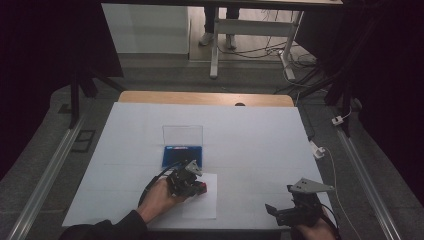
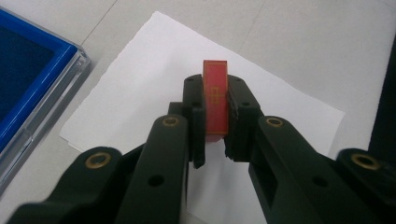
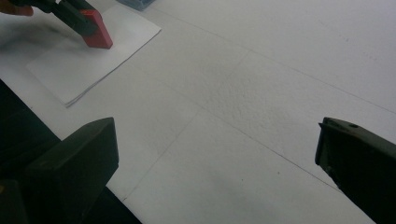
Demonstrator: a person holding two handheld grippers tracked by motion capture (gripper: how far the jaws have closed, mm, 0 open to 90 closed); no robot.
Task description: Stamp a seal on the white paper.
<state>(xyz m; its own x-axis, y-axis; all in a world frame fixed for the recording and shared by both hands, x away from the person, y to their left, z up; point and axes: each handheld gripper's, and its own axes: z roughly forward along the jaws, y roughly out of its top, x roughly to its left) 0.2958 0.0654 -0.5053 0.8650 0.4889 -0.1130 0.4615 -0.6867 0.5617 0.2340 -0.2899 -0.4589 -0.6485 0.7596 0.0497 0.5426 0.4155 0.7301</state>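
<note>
The left gripper (image 2: 215,105) had its jaws clamped on a red block (image 2: 215,95), held upright between them over a white paper sheet (image 2: 140,93) on the worktop (image 1: 250,135). A blue open case (image 1: 182,156) lay just beyond. The right gripper (image 3: 215,163) hung nearby, jaws spread wide with nothing between them.

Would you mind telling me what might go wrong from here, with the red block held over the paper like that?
1. The left gripper pinches the red block only by its narrow sides, so it might twist or slip out.
2. The paper sheet lies loose on the table; pressing or dragging the block could shift it.
3. The open blue case sits close behind the left hand and could get bumped.
</note>
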